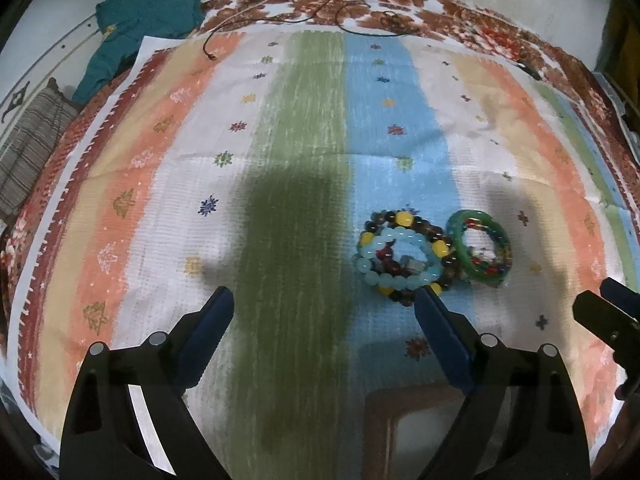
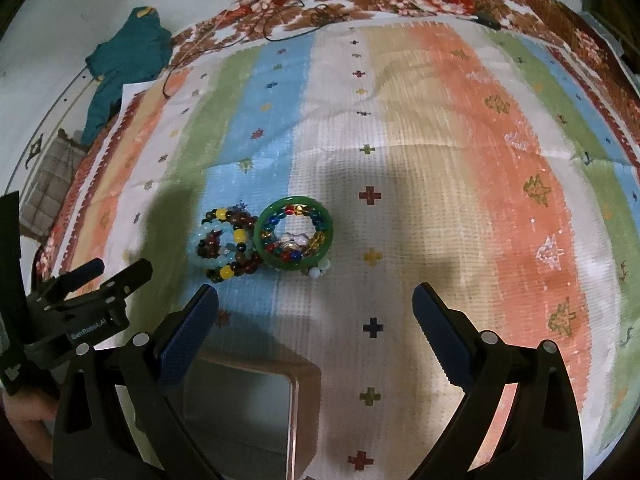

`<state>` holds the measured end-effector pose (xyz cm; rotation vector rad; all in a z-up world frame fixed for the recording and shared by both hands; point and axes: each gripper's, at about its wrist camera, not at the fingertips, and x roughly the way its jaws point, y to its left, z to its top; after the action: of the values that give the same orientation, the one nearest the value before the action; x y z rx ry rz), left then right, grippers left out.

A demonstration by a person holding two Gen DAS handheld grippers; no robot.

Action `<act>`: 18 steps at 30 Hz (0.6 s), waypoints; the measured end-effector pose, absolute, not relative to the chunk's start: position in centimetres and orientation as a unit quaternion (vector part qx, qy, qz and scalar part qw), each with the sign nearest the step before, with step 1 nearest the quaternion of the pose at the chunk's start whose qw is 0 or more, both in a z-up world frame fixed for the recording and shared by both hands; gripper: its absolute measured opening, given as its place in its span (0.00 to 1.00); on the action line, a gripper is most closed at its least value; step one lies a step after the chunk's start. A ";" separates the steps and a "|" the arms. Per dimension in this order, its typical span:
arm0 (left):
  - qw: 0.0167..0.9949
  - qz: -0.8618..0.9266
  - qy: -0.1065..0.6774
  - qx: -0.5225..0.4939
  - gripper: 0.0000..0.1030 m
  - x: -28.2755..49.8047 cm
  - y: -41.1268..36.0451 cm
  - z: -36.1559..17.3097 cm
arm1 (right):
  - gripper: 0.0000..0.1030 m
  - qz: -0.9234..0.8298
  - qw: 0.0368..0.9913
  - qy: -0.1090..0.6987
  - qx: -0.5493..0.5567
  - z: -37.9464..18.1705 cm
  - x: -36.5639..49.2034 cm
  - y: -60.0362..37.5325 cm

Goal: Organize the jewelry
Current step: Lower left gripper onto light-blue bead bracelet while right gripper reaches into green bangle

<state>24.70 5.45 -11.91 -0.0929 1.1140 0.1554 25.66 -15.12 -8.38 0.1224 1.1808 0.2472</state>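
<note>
Left gripper (image 1: 324, 304): jaws spread wide, nothing between the 2 blue pads, only striped cloth below the gap.
Right gripper (image 2: 316, 300): jaws spread wide, nothing between them; the pads are clear of the jewelry.
Beaded bracelets (image 1: 404, 258): a heap of several strands, pale blue beads on top, dark brown and yellow beads around; lies just beyond the tip of the left gripper's right-hand finger (image 1: 436, 316), outside the gap. In the right wrist view the heap sits just past the tip of the right gripper's left-hand finger (image 2: 196, 320).
Green bangle (image 2: 294, 236): lies flat, touching the bead heap on its right side, ahead of the right gripper's gap and toward its left side; small coloured beads and a clear piece lie inside the ring.
Box (image 2: 248, 400): open brown box with a pale inside, close under the right gripper's left-hand finger, nearer the camera than the jewelry.
Striped cloth (image 2: 440, 160): covers the surface under everything.
Teal garment (image 1: 144, 24): far beyond the jaws, at the upper left.
</note>
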 end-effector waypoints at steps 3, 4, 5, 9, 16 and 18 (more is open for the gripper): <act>0.840 0.067 0.536 -0.056 0.85 25.2 5.8 -12.6 | 0.96 0.118 0.819 0.559 0.058 -8.8 26.1 -14.8; 0.838 0.064 0.539 -0.060 0.84 25.5 5.8 -12.9 | 0.95 0.118 0.818 0.560 0.057 -9.0 26.3 -14.7; 0.837 0.062 0.540 -0.062 0.83 25.6 5.9 -13.0 | 0.95 0.119 0.816 0.562 0.058 -9.2 26.5 -14.5; 0.831 0.051 0.548 -0.075 0.79 26.3 5.9 -13.8 | 0.95 0.117 0.812 0.569 0.061 -9.8 27.0 -14.3; 0.826 0.039 0.557 -0.072 0.68 27.6 5.6 -14.8 | 0.94 0.111 0.805 0.579 0.060 -11.1 28.2 -14.1; 0.824 0.037 0.561 -0.073 0.63 28.0 5.7 -15.2 | 0.92 0.110 0.803 0.583 0.059 -11.5 28.5 -14.0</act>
<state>28.03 5.67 -15.20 -0.1557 1.1934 0.0779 28.49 -13.98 -11.49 0.1273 1.2484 0.2349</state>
